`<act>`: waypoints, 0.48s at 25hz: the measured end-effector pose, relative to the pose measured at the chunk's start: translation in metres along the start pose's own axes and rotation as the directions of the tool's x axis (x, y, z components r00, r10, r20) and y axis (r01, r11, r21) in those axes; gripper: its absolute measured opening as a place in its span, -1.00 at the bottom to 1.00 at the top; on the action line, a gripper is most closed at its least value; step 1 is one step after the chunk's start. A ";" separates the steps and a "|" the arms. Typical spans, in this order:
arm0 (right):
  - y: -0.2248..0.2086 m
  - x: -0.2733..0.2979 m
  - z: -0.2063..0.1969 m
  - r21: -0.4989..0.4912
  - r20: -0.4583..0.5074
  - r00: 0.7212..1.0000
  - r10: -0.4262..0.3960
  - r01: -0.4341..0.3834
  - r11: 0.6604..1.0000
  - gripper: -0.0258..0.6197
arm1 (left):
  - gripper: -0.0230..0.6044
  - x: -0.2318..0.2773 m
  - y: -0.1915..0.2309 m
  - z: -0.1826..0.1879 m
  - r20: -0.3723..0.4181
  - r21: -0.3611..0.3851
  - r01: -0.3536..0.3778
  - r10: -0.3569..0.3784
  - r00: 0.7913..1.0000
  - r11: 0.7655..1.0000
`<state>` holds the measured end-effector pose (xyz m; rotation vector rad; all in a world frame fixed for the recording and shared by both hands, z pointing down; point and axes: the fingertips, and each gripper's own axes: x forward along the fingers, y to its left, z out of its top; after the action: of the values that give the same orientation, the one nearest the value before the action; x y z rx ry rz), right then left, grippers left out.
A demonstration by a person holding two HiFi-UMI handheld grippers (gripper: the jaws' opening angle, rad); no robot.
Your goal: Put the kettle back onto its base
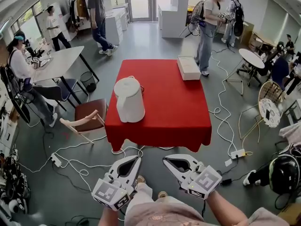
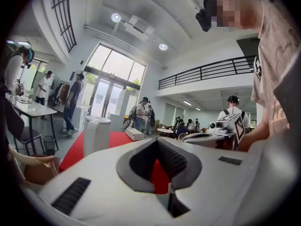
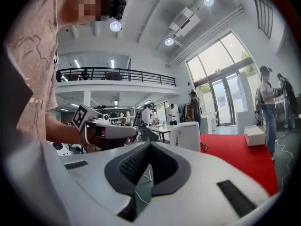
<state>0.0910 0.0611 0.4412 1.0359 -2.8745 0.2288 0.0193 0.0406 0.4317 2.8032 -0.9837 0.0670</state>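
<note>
The left gripper [image 1: 135, 160] and right gripper [image 1: 167, 161] — fingers together, empty — hang short of the worktop [image 1: 174, 112], with the kettle [image 1: 128, 100] well ahead, apparently because the approach hasn't begun.

Red-clothed table [image 1: 174, 112] mid-room, flat white box [image 1: 188, 67] on its far right corner. Brown-seat chair [image 1: 89, 112] just beside its left edge, white cables [image 1: 225, 121] snaking over the grey floor [image 1: 155, 36], people [image 1: 97, 13] standing near the glass doors [image 1: 141, 1] out back

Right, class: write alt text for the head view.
A white kettle stands near the left edge of a red table, a white box at its far right. The left tongs and right tongs hover shut, short of the table.
</note>
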 end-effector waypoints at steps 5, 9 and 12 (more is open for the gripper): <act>0.016 -0.017 0.009 0.001 0.017 1.000 0.005 -0.005 1.000 -0.90 | -0.93 -0.016 -0.028 -0.001 -0.014 0.016 0.004 -0.004 1.000 1.000; 0.030 -0.028 0.011 -0.008 0.044 0.999 -0.007 0.007 1.000 -0.90 | -0.93 -0.034 -0.042 -0.001 -0.018 0.028 0.016 -0.015 1.000 0.999; 0.037 -0.037 0.008 0.002 0.064 0.998 -0.015 0.015 1.000 -0.90 | -0.93 -0.042 -0.050 -0.003 -0.012 0.033 0.006 -0.006 1.000 0.999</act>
<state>0.0957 0.1106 0.4246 1.0842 -2.9227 0.2005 0.0174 0.1053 0.4228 2.8323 -0.9801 0.0997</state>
